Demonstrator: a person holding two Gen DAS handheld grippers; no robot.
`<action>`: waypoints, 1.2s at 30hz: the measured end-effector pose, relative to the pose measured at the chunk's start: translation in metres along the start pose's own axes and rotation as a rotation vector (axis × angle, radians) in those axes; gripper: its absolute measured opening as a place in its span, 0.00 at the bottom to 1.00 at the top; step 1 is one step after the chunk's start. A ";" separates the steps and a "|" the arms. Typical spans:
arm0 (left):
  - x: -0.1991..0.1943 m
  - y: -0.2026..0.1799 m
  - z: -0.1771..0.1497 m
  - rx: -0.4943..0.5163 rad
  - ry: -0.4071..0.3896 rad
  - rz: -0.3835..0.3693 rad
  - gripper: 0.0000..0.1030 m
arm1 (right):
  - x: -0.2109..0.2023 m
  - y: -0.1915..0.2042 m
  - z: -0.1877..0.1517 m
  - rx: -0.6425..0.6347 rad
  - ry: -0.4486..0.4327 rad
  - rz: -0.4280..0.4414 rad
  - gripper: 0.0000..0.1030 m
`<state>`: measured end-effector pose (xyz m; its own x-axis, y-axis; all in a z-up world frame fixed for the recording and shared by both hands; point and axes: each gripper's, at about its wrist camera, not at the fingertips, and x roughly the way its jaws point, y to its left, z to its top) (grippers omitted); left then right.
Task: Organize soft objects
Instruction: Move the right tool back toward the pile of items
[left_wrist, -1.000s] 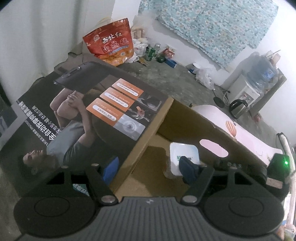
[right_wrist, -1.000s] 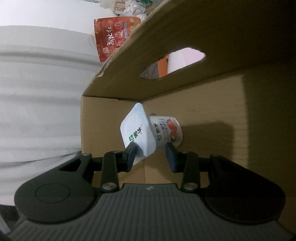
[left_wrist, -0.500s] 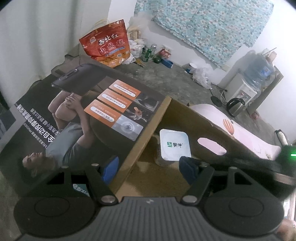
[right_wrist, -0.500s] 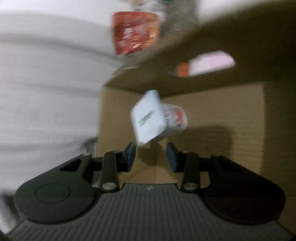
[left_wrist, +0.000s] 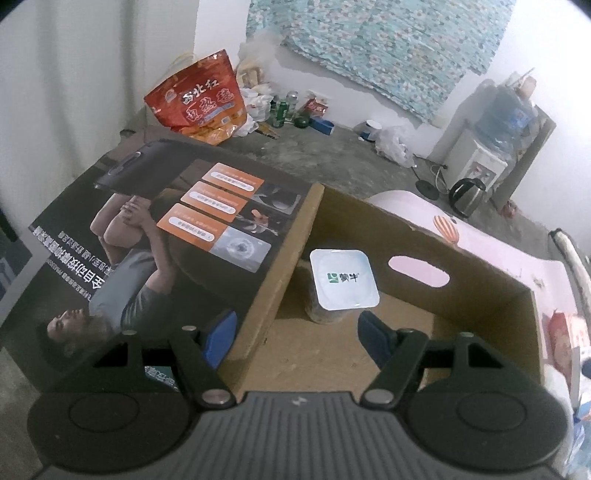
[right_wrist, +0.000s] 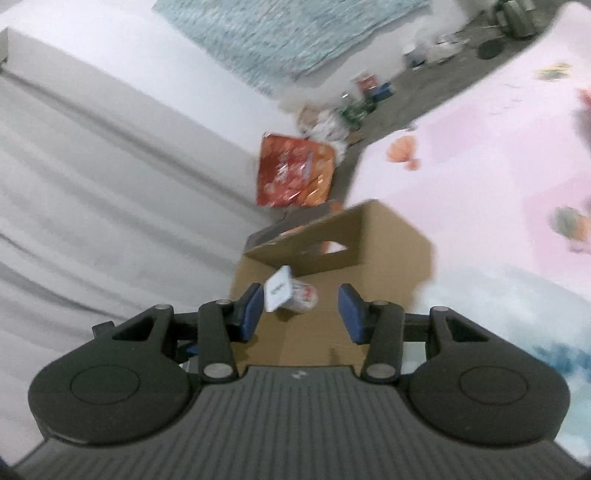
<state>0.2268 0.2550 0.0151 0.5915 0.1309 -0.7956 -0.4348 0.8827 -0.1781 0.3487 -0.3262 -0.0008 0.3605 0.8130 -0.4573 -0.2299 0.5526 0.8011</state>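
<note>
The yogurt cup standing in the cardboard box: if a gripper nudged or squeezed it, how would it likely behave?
The yogurt cup looks top-heavy: its square foil lid overhangs a narrower base, so a sideways push probably tips it. Its thin walls likely dent under a firm squeeze. On the flat floor of the cardboard box, once tipped it would probably roll in an arc.

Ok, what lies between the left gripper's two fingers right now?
In the left wrist view, the cardboard box's printed flap wall passes between the left gripper's fingers; the yogurt cup stands beyond them on the box floor, untouched.
</note>
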 end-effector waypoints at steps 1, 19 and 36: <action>0.000 -0.003 -0.001 0.007 -0.001 0.003 0.73 | -0.008 -0.008 -0.004 0.014 -0.007 -0.004 0.44; -0.046 0.014 -0.011 -0.140 -0.113 -0.042 0.87 | -0.135 -0.073 -0.094 0.040 -0.191 -0.132 0.55; -0.202 -0.096 -0.166 0.287 -0.277 -0.335 0.93 | -0.225 -0.126 -0.222 0.025 -0.327 -0.301 0.64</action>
<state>0.0363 0.0686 0.0966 0.8405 -0.0995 -0.5326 -0.0105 0.9798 -0.1996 0.0960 -0.5378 -0.0852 0.6757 0.5138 -0.5286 -0.0510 0.7479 0.6618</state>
